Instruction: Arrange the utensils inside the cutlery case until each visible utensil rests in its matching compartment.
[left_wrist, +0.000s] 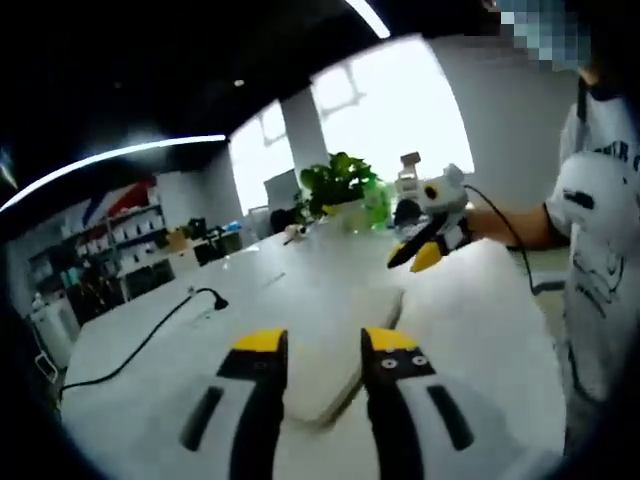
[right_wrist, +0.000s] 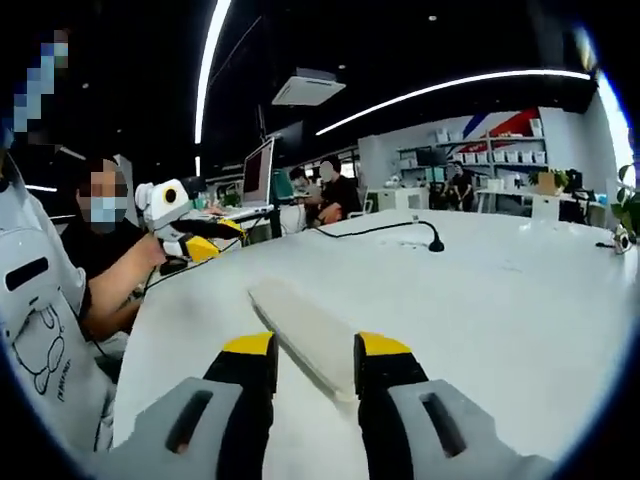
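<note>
Yellow-tipped jaws of the left tongs (left_wrist: 322, 345) stand apart in the left gripper view, and just beyond their tips lies the cutlery case (left_wrist: 330, 350), a flat white oblong resting on the white counter (left_wrist: 170, 400). In the right gripper view the same case (right_wrist: 305, 335) runs as a long slab from between the jaws of the right tongs (right_wrist: 312, 350) away and to the left, so its long axis lies roughly along that gripper's line of sight. Those jaws stand apart too, with nothing held; the near end of the case sits between their tips, though I cannot tell whether they touch it.

Each pair of tongs sits about equally close to the case, facing it from different sides. Whether the case is lidded, and where the utensils are, I cannot tell.

Beyond the case, a black cable (left_wrist: 140, 345) trails across the counter, and farther off a green plant (left_wrist: 340, 185) stands near the counter's far edge. A person's sleeve (left_wrist: 600, 200) is beside the case on the right.
</note>
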